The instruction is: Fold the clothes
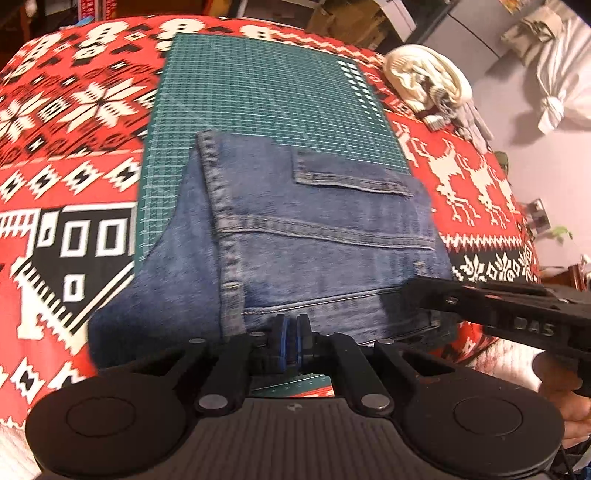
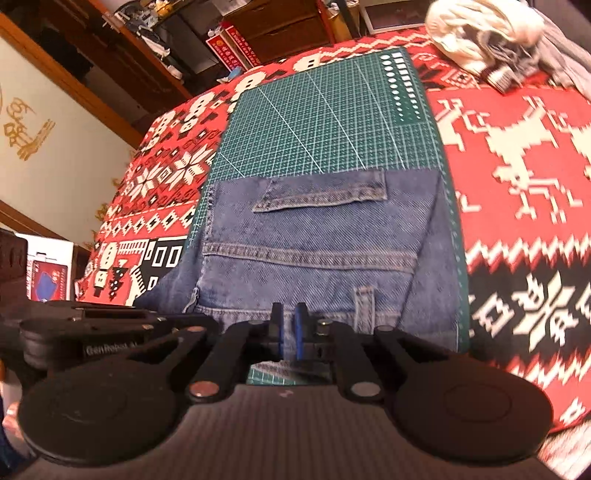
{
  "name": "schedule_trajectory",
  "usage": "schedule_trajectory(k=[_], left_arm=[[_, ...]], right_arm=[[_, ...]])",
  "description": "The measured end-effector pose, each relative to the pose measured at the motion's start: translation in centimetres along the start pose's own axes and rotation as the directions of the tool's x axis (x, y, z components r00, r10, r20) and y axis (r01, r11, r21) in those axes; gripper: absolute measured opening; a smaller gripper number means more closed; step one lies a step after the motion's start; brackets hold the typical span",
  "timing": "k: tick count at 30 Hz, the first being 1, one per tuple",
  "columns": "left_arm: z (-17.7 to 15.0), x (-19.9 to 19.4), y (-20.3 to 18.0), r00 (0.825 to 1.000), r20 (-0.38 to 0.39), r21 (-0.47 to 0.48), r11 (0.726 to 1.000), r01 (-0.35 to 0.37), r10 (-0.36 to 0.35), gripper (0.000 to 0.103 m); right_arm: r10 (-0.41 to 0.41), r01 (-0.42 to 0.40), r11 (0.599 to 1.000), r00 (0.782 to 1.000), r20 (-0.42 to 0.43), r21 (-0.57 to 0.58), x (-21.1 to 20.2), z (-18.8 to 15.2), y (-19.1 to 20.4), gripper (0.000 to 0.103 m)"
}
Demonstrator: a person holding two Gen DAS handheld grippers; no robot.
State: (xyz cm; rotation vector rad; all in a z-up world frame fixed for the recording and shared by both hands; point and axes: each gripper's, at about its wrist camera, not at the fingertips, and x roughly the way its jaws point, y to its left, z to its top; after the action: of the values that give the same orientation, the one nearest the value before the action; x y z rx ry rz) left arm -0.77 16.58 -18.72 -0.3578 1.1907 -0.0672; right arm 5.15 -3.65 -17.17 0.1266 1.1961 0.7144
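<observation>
**Folded jeans, near edge of mat**

Blue jeans (image 1: 314, 240), folded, on green cutting mat (image 1: 258, 88) over red patterned cloth (image 1: 70, 122). Left gripper (image 1: 290, 343): jaws nearly closed at waistband edge; grip uncertain. Right gripper (image 2: 289, 332): narrow gap, likewise. Cream garment (image 1: 424, 77) beyond.

The jeans (image 1: 314, 240) cover the near part of the green cutting mat (image 1: 266, 92). Their near hem disappears behind the left gripper (image 1: 290, 345), so its bite is unclear. The cream garment pile (image 2: 484, 33) runs off the top edge.
</observation>
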Motion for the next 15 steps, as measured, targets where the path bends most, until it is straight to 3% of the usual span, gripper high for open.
schedule_trajectory(k=[5,15], left_arm=[[-0.1,0.9,-1.3,0.999,-0.009,0.049,0.998,-0.036,0.037,0.003],[-0.5,0.7,-1.0,0.999,-0.006,0.049,0.998,-0.041,0.041,0.004]], right_arm=[[-0.041,0.039,0.999,0.997,-0.071,-0.033,2.0,-0.6,0.6,0.007],[-0.032,0.028,0.998,0.997,-0.074,-0.057,1.3,-2.0,1.2,0.009]])
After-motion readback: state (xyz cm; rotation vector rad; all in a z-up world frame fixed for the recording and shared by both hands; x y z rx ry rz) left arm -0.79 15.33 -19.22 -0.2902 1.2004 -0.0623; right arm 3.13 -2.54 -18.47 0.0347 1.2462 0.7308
